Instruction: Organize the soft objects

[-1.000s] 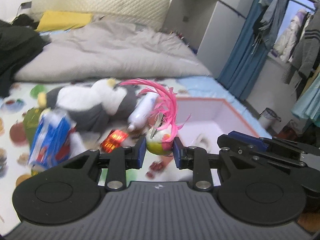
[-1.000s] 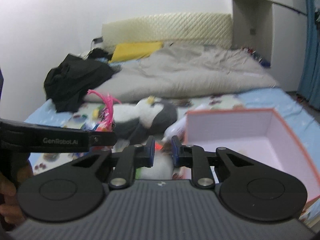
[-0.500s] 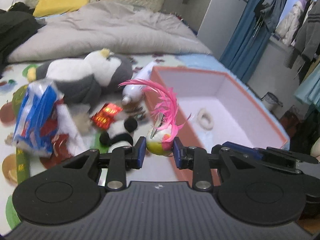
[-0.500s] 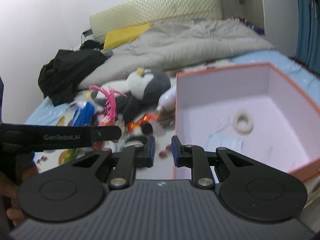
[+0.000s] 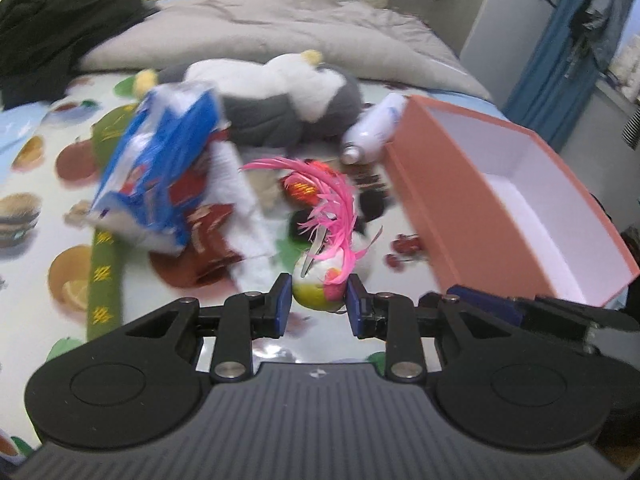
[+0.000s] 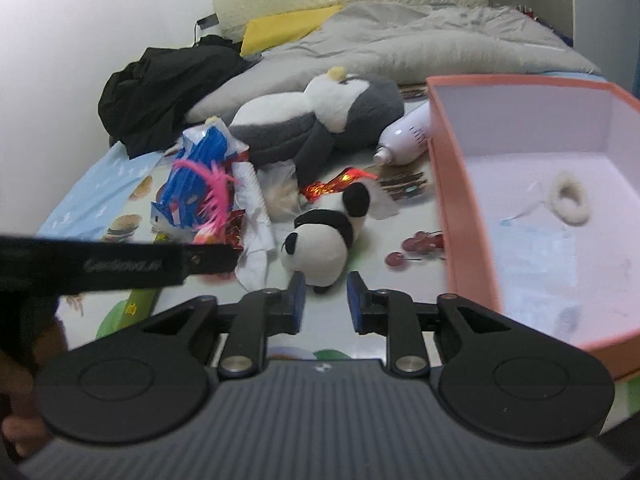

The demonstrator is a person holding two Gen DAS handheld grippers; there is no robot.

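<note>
Bed clutter beside pink box (image 6: 448, 184). Left gripper (image 5: 318, 306) clamps feathered ball toy (image 5: 318, 286); right gripper (image 6: 325, 300), jaws just opening, empty, nears panda plush (image 6: 320, 244) and may knock it aside.

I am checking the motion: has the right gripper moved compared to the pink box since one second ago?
Yes. The right gripper has come down toward the bed, nearer the small panda; the pink box now looks closer and is seen more from above.

Both tongs are showing the same build: the left tongs (image 5: 318, 307) and right tongs (image 6: 326, 299) are wearing matte black bodies with a ribbed grey plate, two round black discs, silver pivot screws and blue pads (image 6: 297, 296). White lettering is running along the left tongs' black side bar in the right wrist view.
</note>
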